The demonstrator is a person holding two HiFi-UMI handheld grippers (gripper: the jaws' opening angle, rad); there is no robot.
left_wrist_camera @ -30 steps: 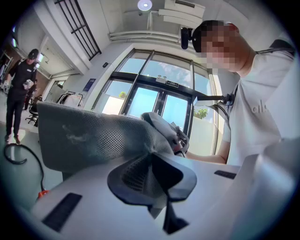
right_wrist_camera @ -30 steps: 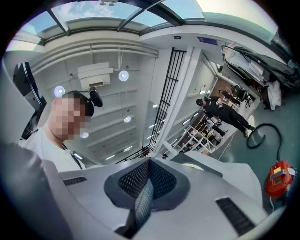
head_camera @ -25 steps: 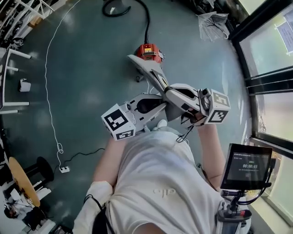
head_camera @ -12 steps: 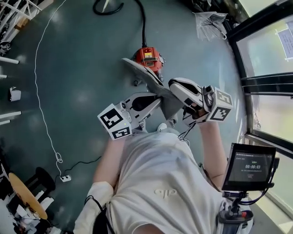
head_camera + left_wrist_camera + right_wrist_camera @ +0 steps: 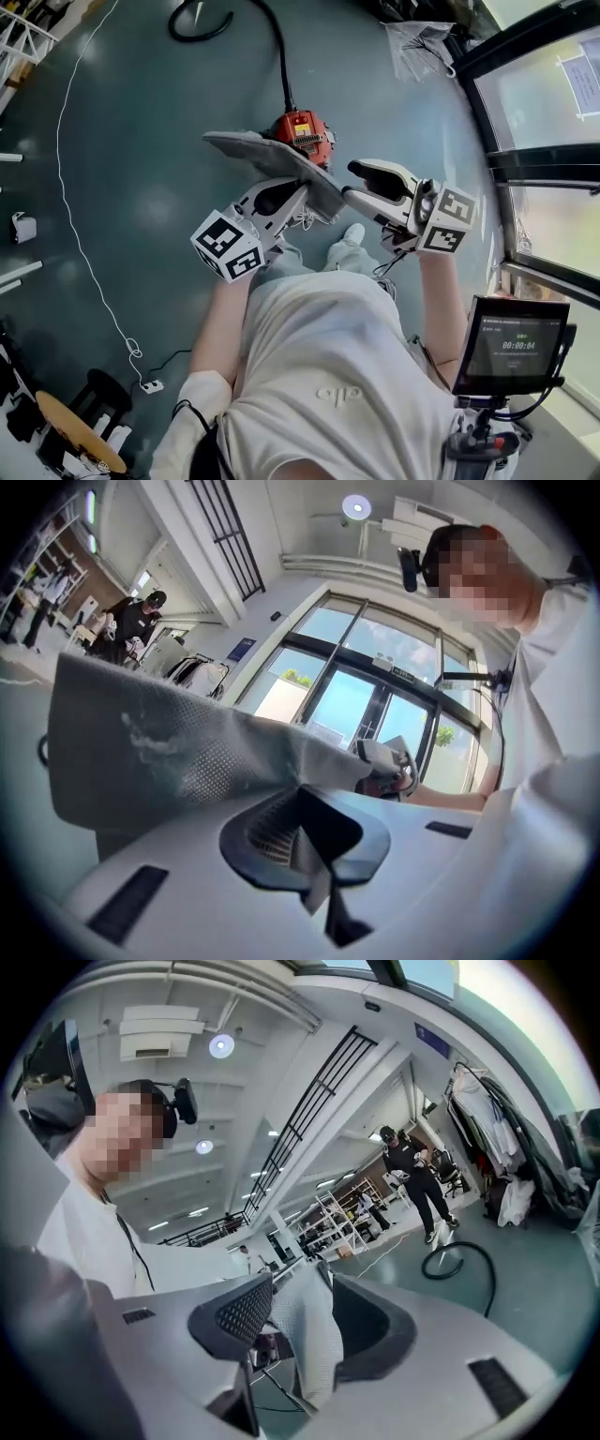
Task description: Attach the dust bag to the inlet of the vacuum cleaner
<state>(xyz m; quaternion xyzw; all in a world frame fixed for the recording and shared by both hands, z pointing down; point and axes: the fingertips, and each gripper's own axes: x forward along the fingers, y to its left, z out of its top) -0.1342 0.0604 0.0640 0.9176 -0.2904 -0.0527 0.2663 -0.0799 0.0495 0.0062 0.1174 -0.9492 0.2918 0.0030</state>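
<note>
In the head view, the flat grey dust bag (image 5: 267, 155) hangs level just in front of the red vacuum cleaner (image 5: 302, 127) on the floor. My left gripper (image 5: 302, 192) is shut on the bag's near edge; the left gripper view shows the mesh cloth (image 5: 169, 752) pinched between the pads of that gripper (image 5: 305, 832). My right gripper (image 5: 347, 180) is at the bag's right corner. Its jaws have just been opening, and they now stand apart with a fold of the bag (image 5: 309, 1344) loose between them (image 5: 295, 1316).
A black hose (image 5: 272, 47) runs from the vacuum to the far floor. A thin white cable (image 5: 70, 187) crosses the floor at left to a power strip (image 5: 150, 385). Windows (image 5: 544, 122) line the right side. A crumpled cover (image 5: 417, 47) lies near them.
Both grippers have carried the bag away from the body toward the vacuum, and the bag now lies flatter and further left. The right jaws, shut on the bag before, now stand apart.
</note>
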